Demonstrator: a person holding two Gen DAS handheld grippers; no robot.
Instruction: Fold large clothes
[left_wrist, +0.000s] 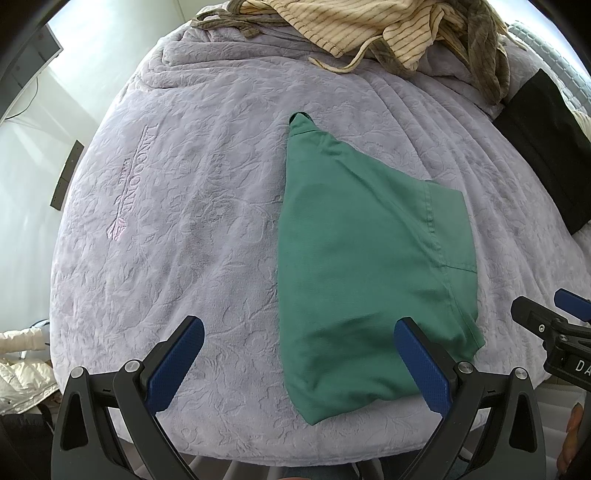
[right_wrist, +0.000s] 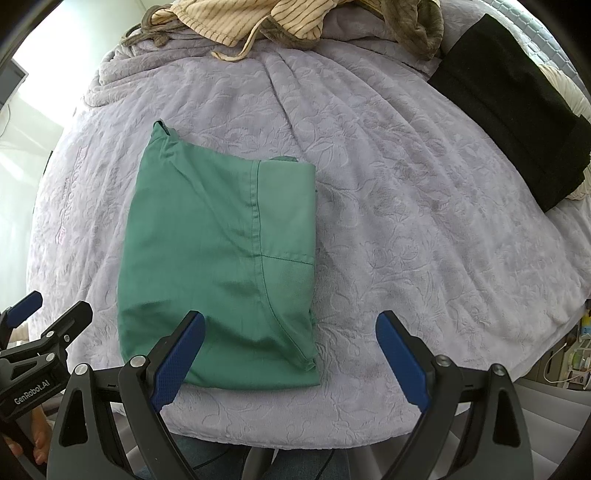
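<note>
Although the green cotton garment (right_wrist: 218, 258) is already folded into a compact oblong on the lilac embossed bedspread (right_wrist: 406, 240), a narrow tip is left protruding at its far end. Its long axis is judged to run straight away from the fingers. Both the left gripper (left_wrist: 299, 365) and right gripper (right_wrist: 290, 354) are spread wide, holding nothing; a striped cream heap (right_wrist: 240, 18) beyond is seemingly left unfolded.

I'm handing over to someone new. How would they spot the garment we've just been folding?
On the lavender bedspread, look near the front edge, just ahead of both open tongs. The green garment lies there folded flat, unlike the black folded piece at the far right or the striped cream heap at the back.
</note>
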